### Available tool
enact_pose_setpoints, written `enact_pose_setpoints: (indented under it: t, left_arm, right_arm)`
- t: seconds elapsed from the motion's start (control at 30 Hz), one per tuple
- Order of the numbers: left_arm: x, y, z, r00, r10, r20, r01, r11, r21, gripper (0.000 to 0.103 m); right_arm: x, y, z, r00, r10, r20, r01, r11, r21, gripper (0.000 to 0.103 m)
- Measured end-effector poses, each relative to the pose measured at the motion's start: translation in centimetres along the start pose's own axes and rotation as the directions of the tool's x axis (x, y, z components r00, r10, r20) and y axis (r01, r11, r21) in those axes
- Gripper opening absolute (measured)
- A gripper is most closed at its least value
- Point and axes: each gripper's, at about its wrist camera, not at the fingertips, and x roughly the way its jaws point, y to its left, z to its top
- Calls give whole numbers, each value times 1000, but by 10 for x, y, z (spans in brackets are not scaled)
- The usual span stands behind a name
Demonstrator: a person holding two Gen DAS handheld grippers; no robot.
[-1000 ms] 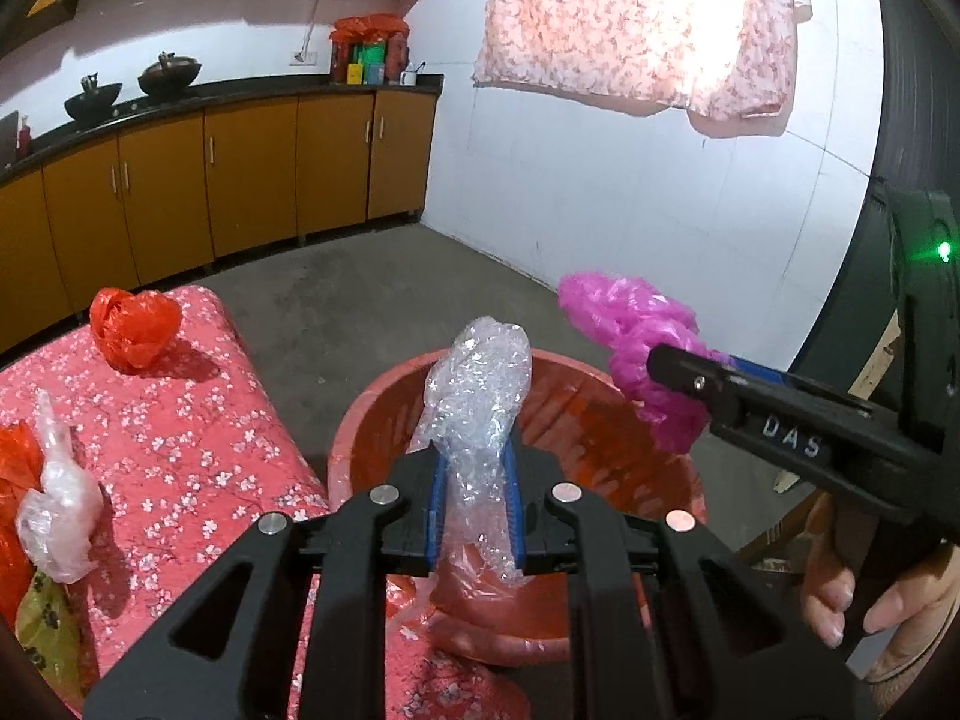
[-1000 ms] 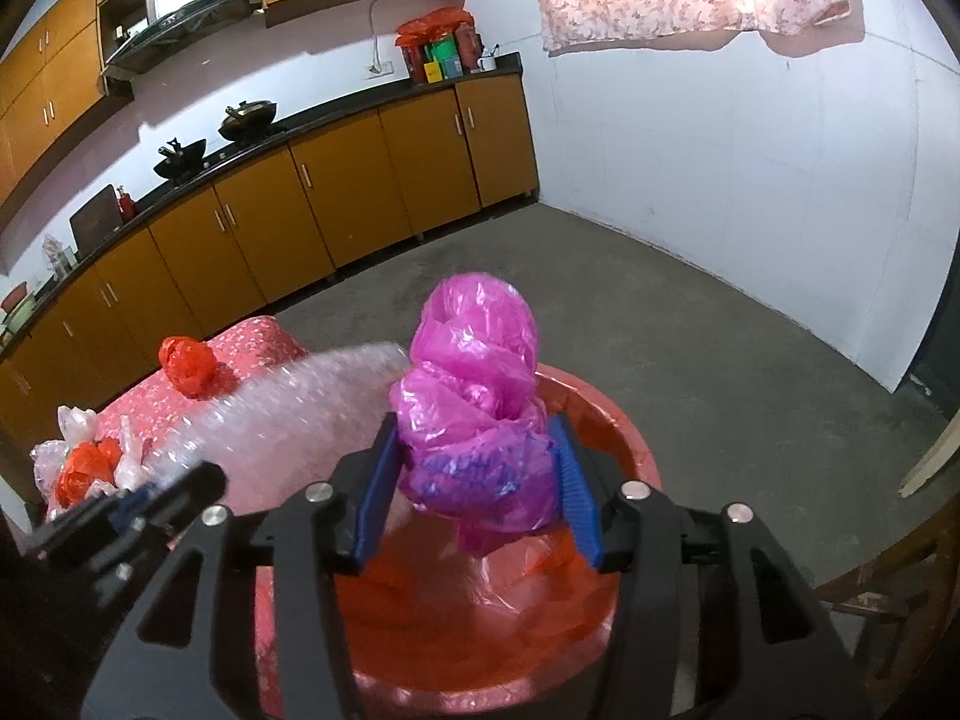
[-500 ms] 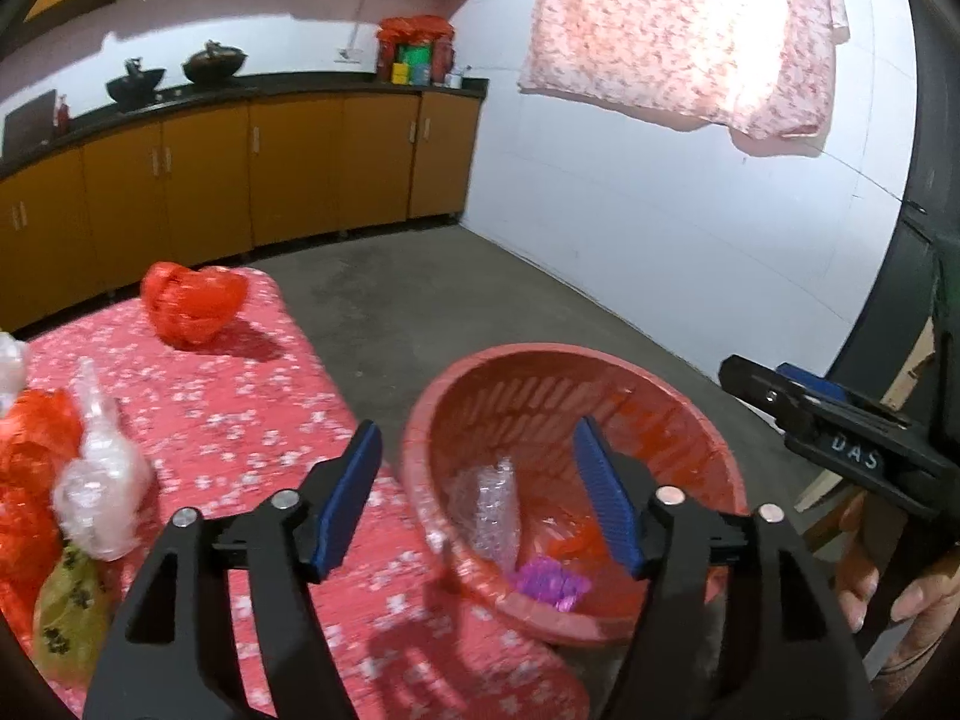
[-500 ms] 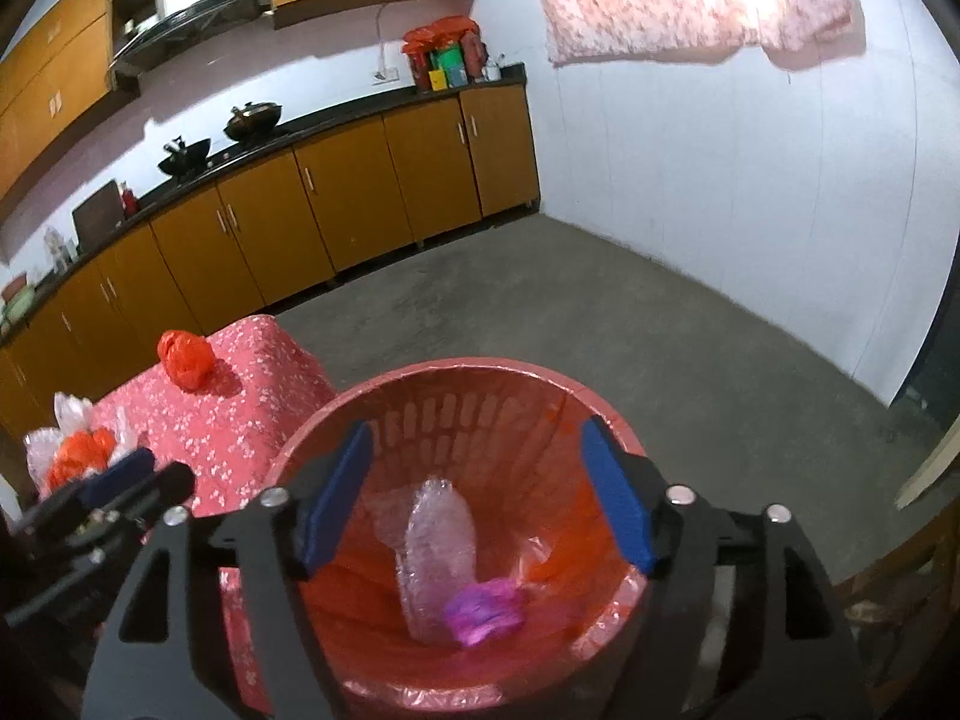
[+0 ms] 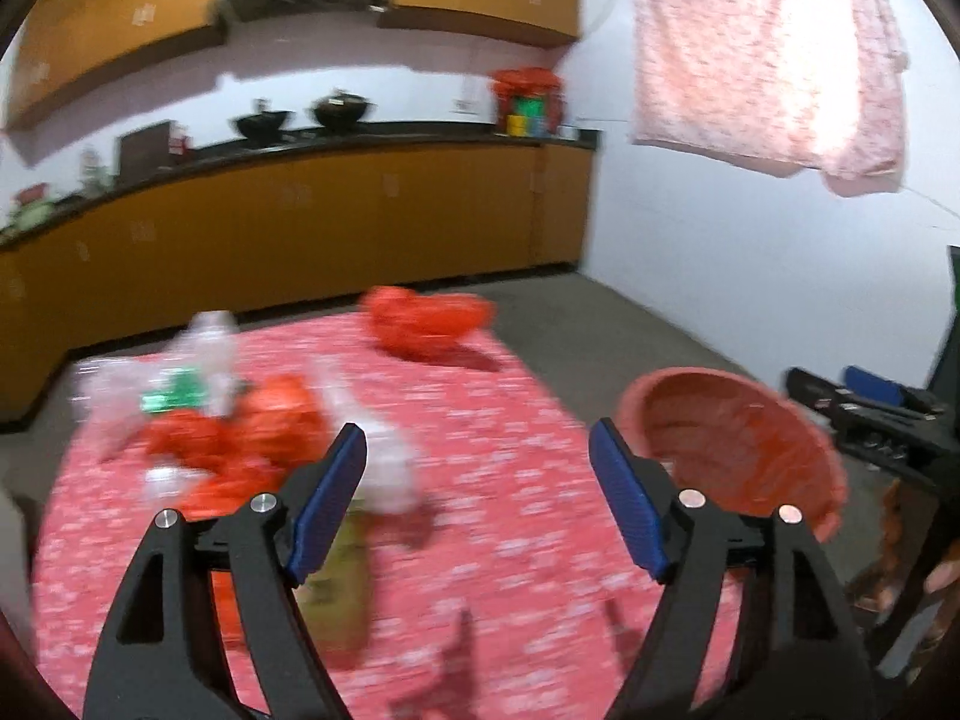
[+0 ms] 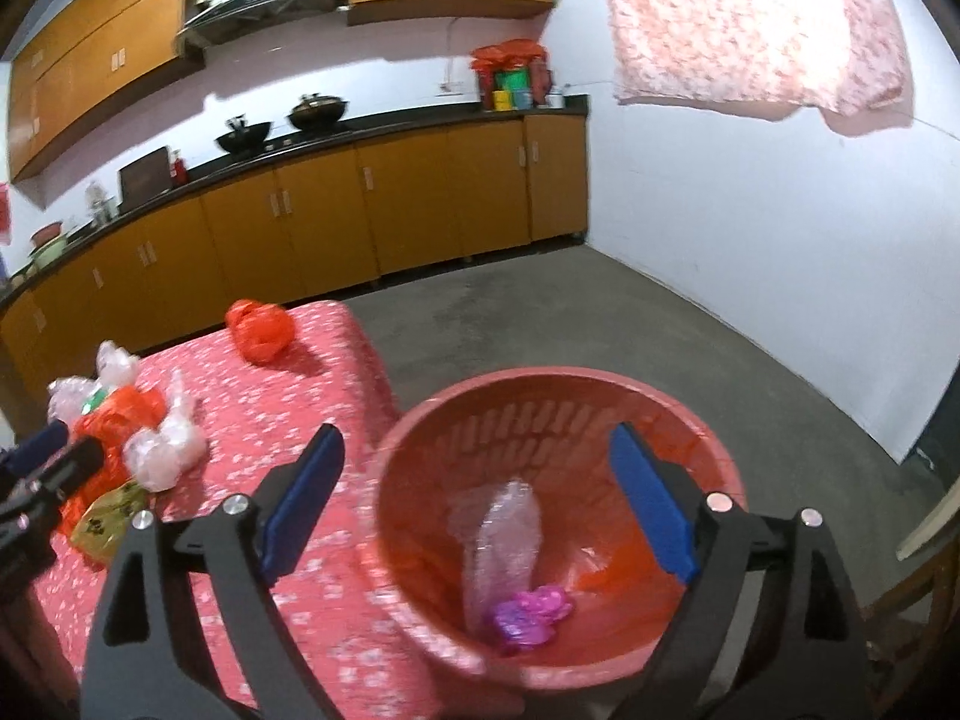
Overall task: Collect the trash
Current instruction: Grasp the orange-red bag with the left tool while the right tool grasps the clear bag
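The red basket point(image 6: 420, 438) stands beside the table, with a clear bubble-wrap wad point(image 6: 507, 528) and a crumpled pink bag point(image 6: 531, 609) lying inside. My right gripper point(image 6: 474, 480) hangs over the basket, its jaws opening with nothing between them. My left gripper point(image 5: 477, 456) points at the floral-clothed table point(image 5: 480, 540), jaws opening and empty. On the table lie a red bag point(image 5: 426, 321) at the far edge and a blurred heap of red and clear plastic point(image 5: 240, 420) to the left. The basket point(image 5: 738, 438) appears at the right in the left wrist view.
Orange kitchen cabinets point(image 6: 360, 222) with a dark counter run along the back wall. A pink cloth point(image 6: 750, 24) hangs on the white wall. Bare concrete floor point(image 6: 600, 312) lies beyond the basket. A wooden chair point(image 6: 924, 600) sits at the right edge.
Both grippers opened and dropped the bubble wrap and the pink bag into the basket. The left gripper then swung left toward the table; the right one widened further over the basket.
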Motion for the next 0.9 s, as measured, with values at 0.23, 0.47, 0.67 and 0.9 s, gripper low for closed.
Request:
enact_pose_setpoints:
  t: [0.23,0.47,0.67,0.9]
  left_arm:
    - [-4,81,-18,970,237,-49,-239,970,-39,76]
    - [23,110,-42,957,242,-162,-258,962,-85,73]
    - [45,112,-57,950,225,-217,-245,967,-68,67]
    - [61,117,-61,943,202,-265,-228,971,-71,56]
  right_arm:
    - [7,49,-8,996,81,-28,-82,996,-30,87]
    - [15,95,-18,987,150,-62,-153,987,-54,87]
    - [20,120,-18,981,179,-80,-185,979,-84,87]
    - [31,130,-18,976,189,-105,-199,976,-93,87]
